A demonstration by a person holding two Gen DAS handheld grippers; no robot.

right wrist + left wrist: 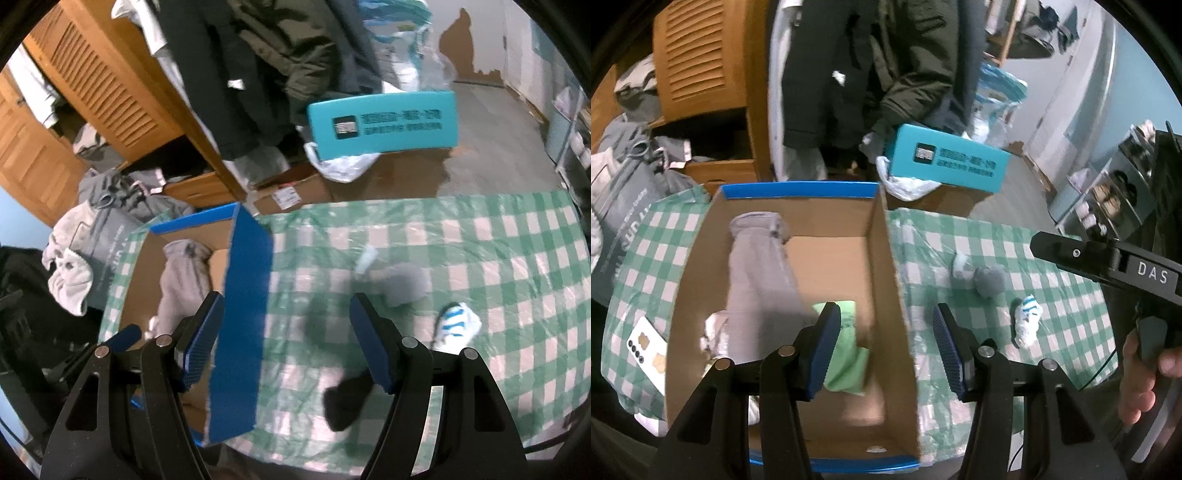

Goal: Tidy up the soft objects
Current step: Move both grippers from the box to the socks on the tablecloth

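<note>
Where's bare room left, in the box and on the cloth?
In the cardboard box: bare floor right of the long grey garment, beyond the green cloth. On the checkered tablecloth: open beyond the grey bundle. Crowded between that bundle, the blue-striped sock and the black sock.

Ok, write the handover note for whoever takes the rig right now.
Left gripper: open, empty, over the cardboard box.
Right gripper: open, empty, over the table beside the box.
Done: grey garment, green cloth and a white item are in the box.
Left on the checked tablecloth: grey sock, blue-and-white sock, black sock.
</note>
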